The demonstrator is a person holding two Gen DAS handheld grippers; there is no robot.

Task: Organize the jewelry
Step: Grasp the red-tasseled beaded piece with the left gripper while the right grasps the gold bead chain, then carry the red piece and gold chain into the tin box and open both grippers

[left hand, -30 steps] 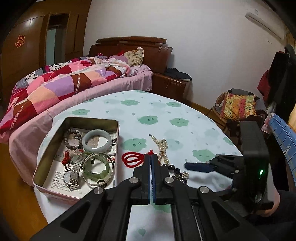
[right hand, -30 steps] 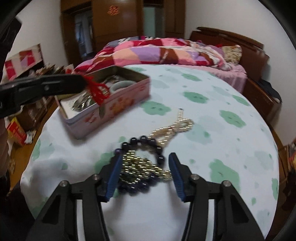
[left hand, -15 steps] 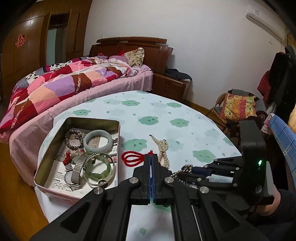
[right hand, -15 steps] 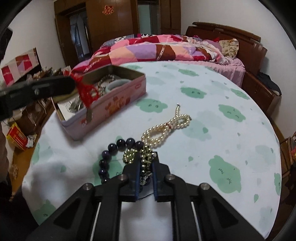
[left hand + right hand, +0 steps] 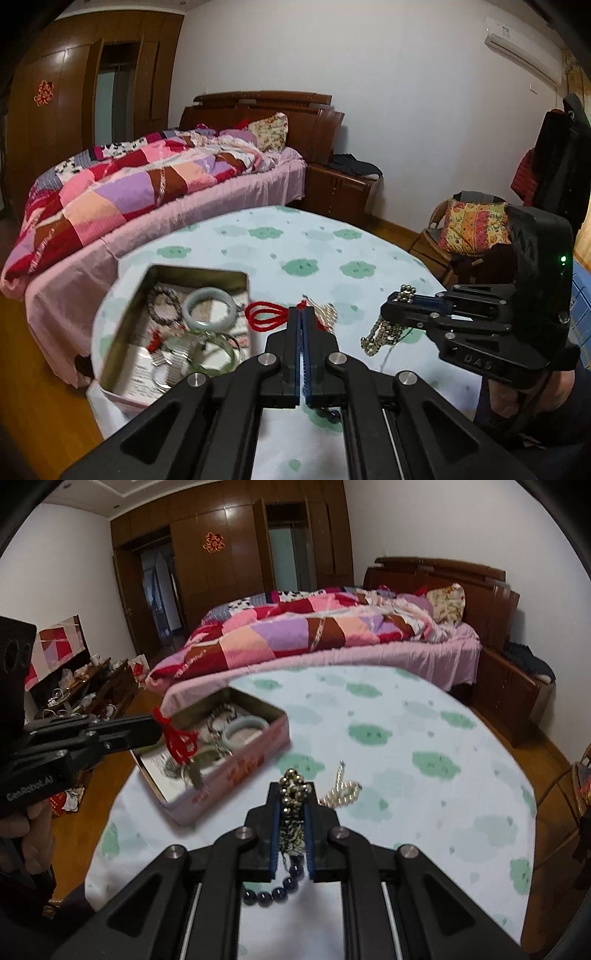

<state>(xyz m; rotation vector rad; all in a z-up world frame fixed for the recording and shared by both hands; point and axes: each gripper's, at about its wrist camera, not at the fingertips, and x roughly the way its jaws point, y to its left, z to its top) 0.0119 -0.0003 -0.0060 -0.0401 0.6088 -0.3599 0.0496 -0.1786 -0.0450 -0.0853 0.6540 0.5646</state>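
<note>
Right wrist view shows our right gripper (image 5: 291,805) clamped on a bunched gold bead chain (image 5: 292,814), with a dark bead bracelet (image 5: 275,891) hanging tangled below the jaws, clear of the tablecloth. Our left gripper (image 5: 302,325) is fully closed, pinching a red cord (image 5: 264,317) whose loops dangle from its tip, just beside the near edge of the tin.

We judge the step in hand to be carrying both pieces to the open tin box (image 5: 236,771) and laying them inside. To do this well, we lift high enough that the dangling bracelet clears the tin's wall, bring the right gripper over a bare patch of the paper lining, lower until the beads rest, and only then let go. The chain and bracelet look snagged together, so we expect them to travel and drop as one clump; a slow release keeps them from spilling over the rim.

The tin already holds a pale jade bangle (image 5: 209,308), a brown bead bracelet (image 5: 164,304), a watch and a green bangle (image 5: 218,350), so free room is limited, and the two grippers converge on the same box and could crowd each other. A pearl strand (image 5: 341,790) lies on the table (image 5: 295,243) to the right of the tin, waiting. The bed (image 5: 332,635) stands beyond the table.
</note>
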